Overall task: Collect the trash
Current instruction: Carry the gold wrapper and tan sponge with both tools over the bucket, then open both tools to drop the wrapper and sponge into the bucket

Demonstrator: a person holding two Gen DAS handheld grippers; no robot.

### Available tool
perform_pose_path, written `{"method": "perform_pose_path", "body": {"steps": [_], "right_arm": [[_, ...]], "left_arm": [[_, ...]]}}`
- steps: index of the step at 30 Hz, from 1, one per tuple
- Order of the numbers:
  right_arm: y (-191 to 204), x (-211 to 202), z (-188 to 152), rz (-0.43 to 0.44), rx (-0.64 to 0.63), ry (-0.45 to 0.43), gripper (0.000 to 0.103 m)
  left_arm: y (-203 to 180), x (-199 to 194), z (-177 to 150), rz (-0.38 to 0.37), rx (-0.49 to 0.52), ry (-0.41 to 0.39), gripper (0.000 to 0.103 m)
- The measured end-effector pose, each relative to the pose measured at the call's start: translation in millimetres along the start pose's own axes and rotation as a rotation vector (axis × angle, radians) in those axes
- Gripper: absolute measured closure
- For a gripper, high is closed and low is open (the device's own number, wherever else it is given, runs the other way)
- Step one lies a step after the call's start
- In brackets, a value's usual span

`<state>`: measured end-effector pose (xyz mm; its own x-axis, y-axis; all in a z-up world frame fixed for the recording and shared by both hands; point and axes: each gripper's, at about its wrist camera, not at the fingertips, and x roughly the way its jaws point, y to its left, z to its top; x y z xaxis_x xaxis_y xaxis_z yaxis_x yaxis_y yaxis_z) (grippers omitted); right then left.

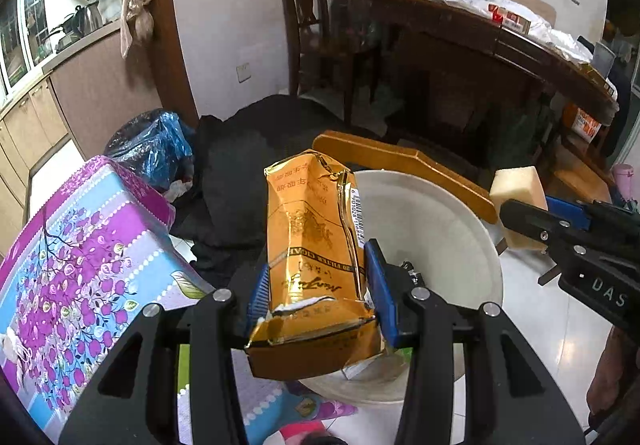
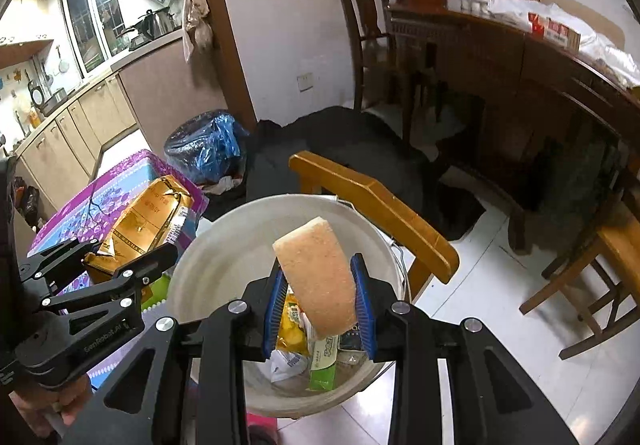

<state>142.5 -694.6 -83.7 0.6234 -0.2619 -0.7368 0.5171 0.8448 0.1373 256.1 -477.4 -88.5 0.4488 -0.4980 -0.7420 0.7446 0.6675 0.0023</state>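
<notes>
The left gripper [image 1: 316,289] squeezes a crumpled gold packet [image 1: 316,245] between its blue pads, right above the near rim of the white bucket [image 2: 216,273]. The right gripper [image 2: 320,305] pinches a yellow sponge [image 2: 320,277] over the middle of the bucket. Wrappers [image 2: 316,353] lie at the bottom of the bucket. A wooden chair [image 2: 384,213] stands just behind the bucket

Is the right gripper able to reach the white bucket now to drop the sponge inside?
Probably yes. The right gripper holds the sponge right above the open white bucket, and nothing covers the opening; the wooden chair back stands behind the rim.
</notes>
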Motion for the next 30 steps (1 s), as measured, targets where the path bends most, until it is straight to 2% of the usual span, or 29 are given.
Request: {"method": "perform_pose_path", "body": {"steps": [22,24,26,30], "right_arm": [[9,10,-10,0.012,0.003,0.001,0.068],[9,11,-11,0.013,0.003,-0.001,0.064],[9,12,-12,0.016,0.001,0.001,0.061],[10,12,-14,0.018,0.005,-0.001,0.054]], "left_arm": [[1,12,0,0.013,-0.012,0.021,0.058],[2,13,-1,0.014,-0.016,0.026,0.048],[2,12,-1,0.024,-0.015,0.024,0.043],[2,12,-1,0.028,-0.016,0.023,0.042]]}}
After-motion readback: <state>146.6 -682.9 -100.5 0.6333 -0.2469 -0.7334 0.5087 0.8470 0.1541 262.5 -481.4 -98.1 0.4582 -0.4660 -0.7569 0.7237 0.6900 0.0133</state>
